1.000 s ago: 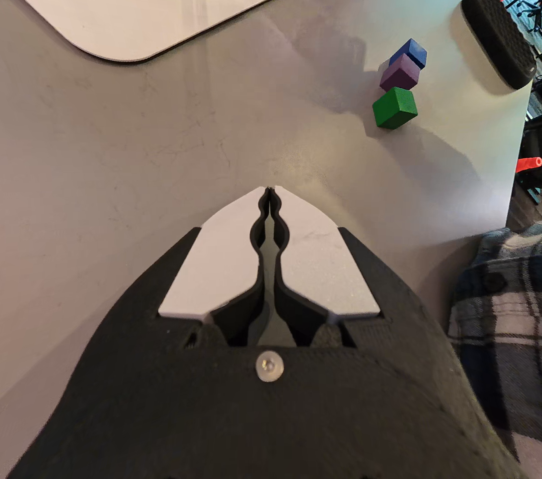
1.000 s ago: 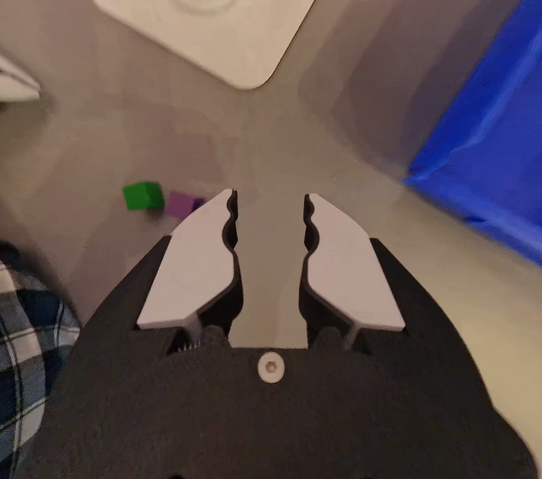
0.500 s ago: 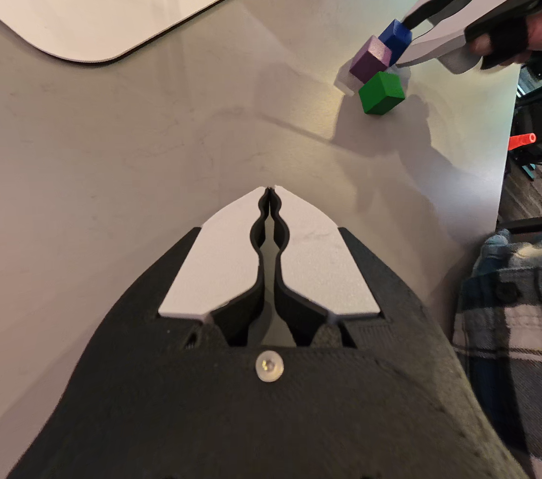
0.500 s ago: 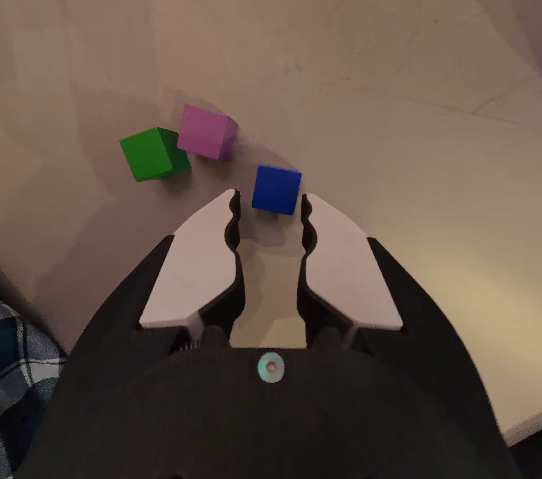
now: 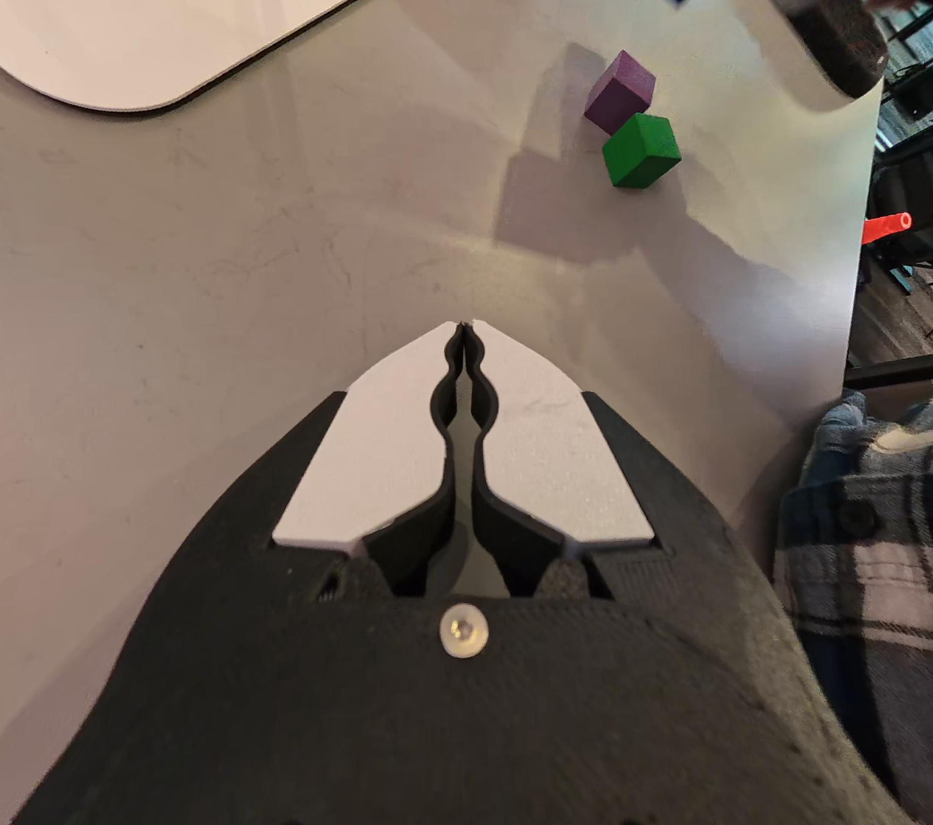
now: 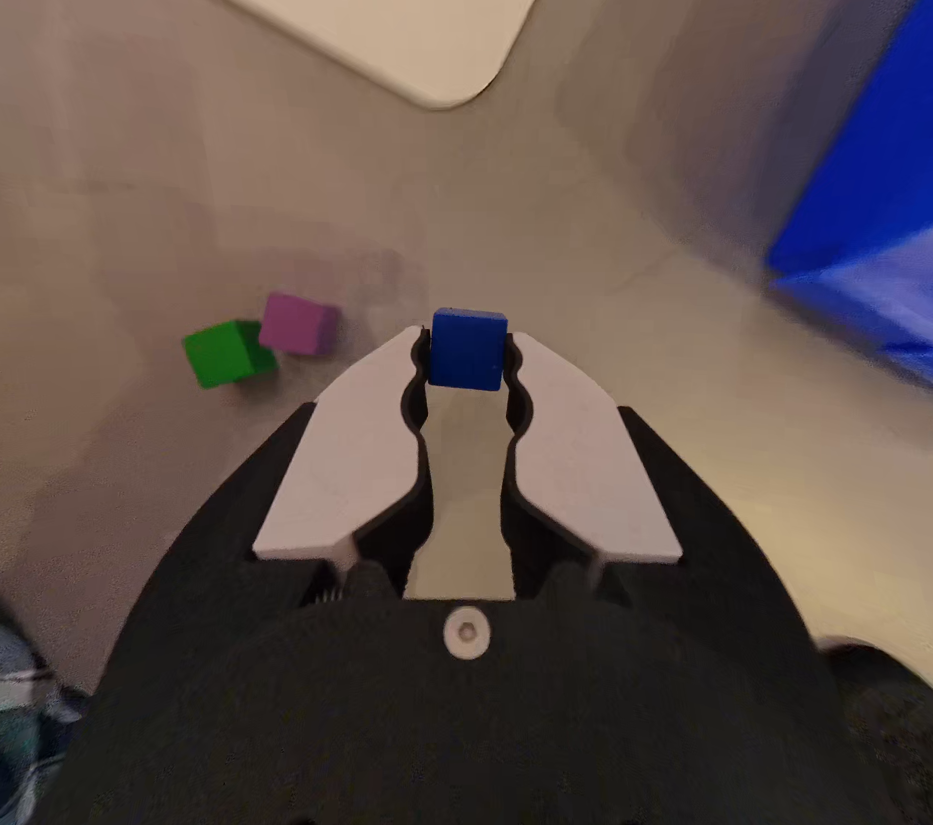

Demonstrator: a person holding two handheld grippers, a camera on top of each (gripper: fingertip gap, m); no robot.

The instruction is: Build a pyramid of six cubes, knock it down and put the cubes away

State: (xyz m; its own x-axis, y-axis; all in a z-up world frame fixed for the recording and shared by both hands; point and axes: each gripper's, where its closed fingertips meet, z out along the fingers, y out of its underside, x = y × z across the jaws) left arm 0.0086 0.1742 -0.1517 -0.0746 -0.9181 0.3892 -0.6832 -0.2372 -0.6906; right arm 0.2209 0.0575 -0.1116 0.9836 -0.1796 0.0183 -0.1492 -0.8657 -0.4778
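The right gripper (image 6: 467, 336) has its jaws closed on a blue cube (image 6: 467, 348), both pads pressed against its sides, and holds it clear above the grey counter (image 6: 555, 220). The left gripper (image 5: 464, 324) hovers over the counter with its jaws fully closed on nothing. A purple cube (image 5: 621, 91) and a green cube (image 5: 641, 150) lie touching on the counter, near a white mat (image 5: 151, 18).
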